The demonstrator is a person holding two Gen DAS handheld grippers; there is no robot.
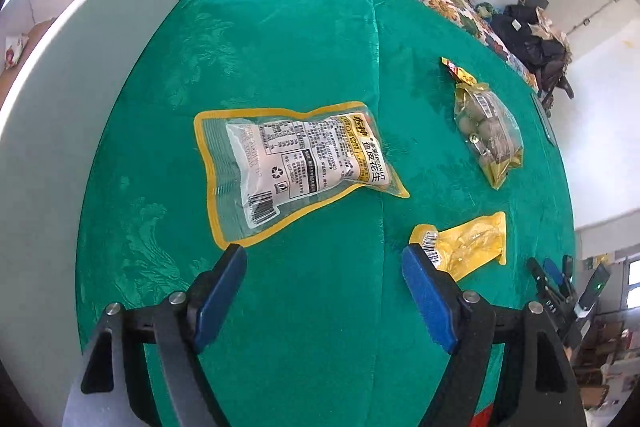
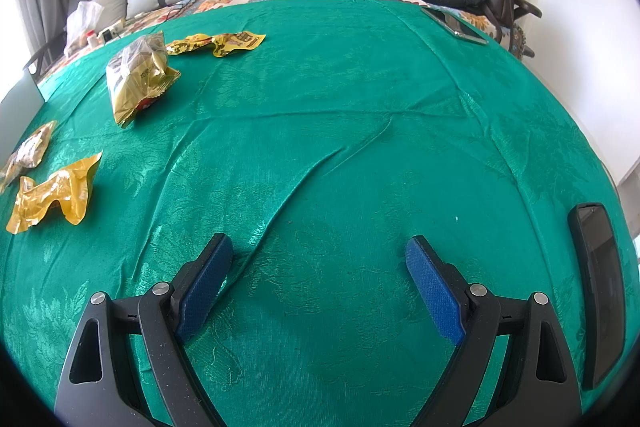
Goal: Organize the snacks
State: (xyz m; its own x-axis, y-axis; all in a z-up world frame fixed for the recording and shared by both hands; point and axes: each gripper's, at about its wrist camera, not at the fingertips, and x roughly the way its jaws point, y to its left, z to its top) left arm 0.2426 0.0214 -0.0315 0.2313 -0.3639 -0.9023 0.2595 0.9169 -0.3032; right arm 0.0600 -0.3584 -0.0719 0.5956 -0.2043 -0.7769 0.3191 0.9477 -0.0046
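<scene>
— Blue-padded fingers [image 1: 224, 291] of the left gripper [image 1: 324, 255] stand spread wide with nothing between them, hovering over the green patterned bedcover [image 1: 300, 39]. What lies closest ahead?

— Two packs. Just past the tips lies the clear, yellow-edged plastic peanut bag [image 1: 292, 163], flat, printed label up. Beside the right-hand finger sits the small flat yellow foil sachet [image 1: 468, 247], one end hidden behind that pad.

— And the right gripper [image 2: 320, 251]?

— Also spread and empty, over bare cover, well apart from the snacks, which sit far to its left. A gold bag of round snacks [image 1: 486, 129] lies further off.

— How will the peanut bag handle?

— I'd judge it light, soft and lumpy, the film slippery. The flat sealed border looks like the best hold; the near yellow edge sits closest to the open fingers. Pinching the bulging middle could crush the contents or let it slide.

— Any risk?

— The loose cover might bunch up with the grasp.
</scene>
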